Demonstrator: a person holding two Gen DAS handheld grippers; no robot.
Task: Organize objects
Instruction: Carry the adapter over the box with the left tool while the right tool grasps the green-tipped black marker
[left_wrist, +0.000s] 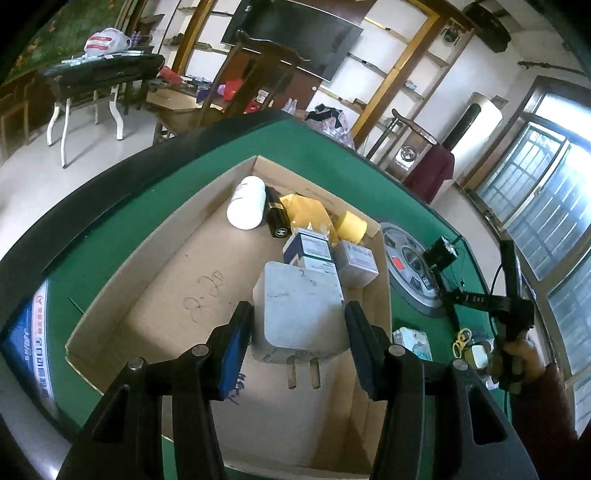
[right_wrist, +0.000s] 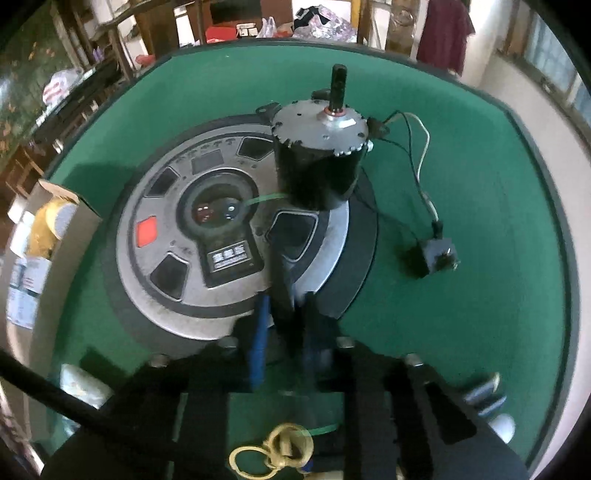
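Note:
In the left wrist view my left gripper (left_wrist: 298, 314) is shut on a white plug-in charger (left_wrist: 299, 299), its two prongs pointing toward the camera. It hangs over an open cardboard box (left_wrist: 147, 266) on the green table. Inside the box lie a white bottle (left_wrist: 247, 203), a black cylinder (left_wrist: 277, 218), a yellow packet (left_wrist: 306, 208), a yellow tape roll (left_wrist: 352, 225) and two small cartons (left_wrist: 312, 247). In the right wrist view my right gripper (right_wrist: 286, 299) is shut on a narrow black bar (right_wrist: 282, 273), over the table's round grey centre panel (right_wrist: 207, 251).
A black motor (right_wrist: 319, 158) with a silver top and shaft stands on the panel's far edge, wired to a small black block (right_wrist: 432, 258). Yellow rings (right_wrist: 273, 446), a tissue packet (right_wrist: 81, 384) and batteries (right_wrist: 484, 395) lie near me. A person's hand (left_wrist: 524, 354) holds the right gripper.

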